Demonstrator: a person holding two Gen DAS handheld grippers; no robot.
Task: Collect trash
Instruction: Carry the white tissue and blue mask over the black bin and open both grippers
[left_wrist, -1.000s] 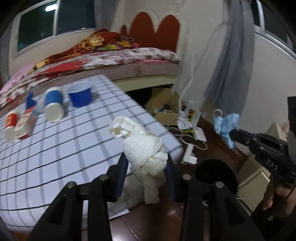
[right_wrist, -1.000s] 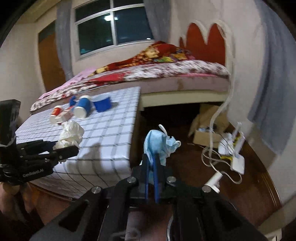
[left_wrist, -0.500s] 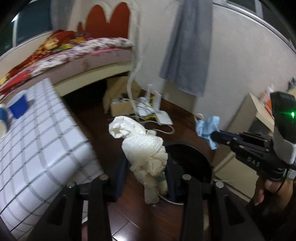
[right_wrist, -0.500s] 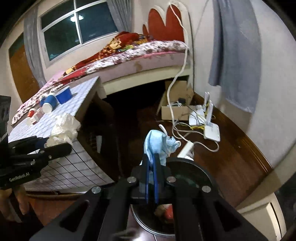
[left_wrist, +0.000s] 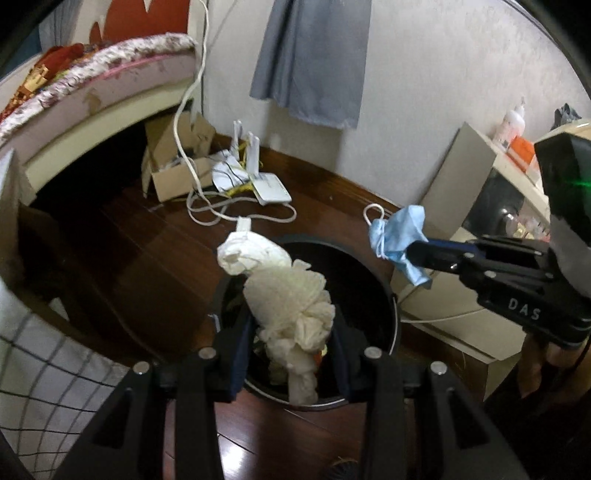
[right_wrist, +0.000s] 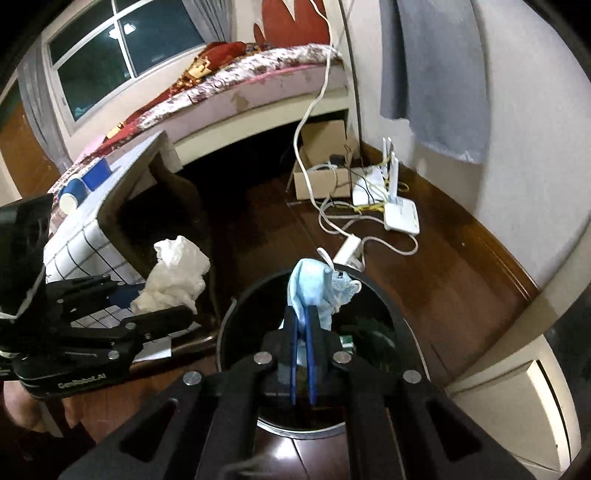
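The left claw (left_wrist: 291, 332) clamps a crumpled wad of white tissue (left_wrist: 288, 295), creased and lumpy, held above the black round bin (left_wrist: 384, 295) on the floor. To its right, the right claw (right_wrist: 303, 325) pinches a scrunched pale-blue face mask (right_wrist: 314, 291) over the same bin.

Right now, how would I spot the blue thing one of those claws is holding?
Find the round black trash bin on the dark wooden floor. Just above it, the right gripper pinches a crumpled face mask. It is pale blue with white ear loops, unlike the white tissue wad beside it.
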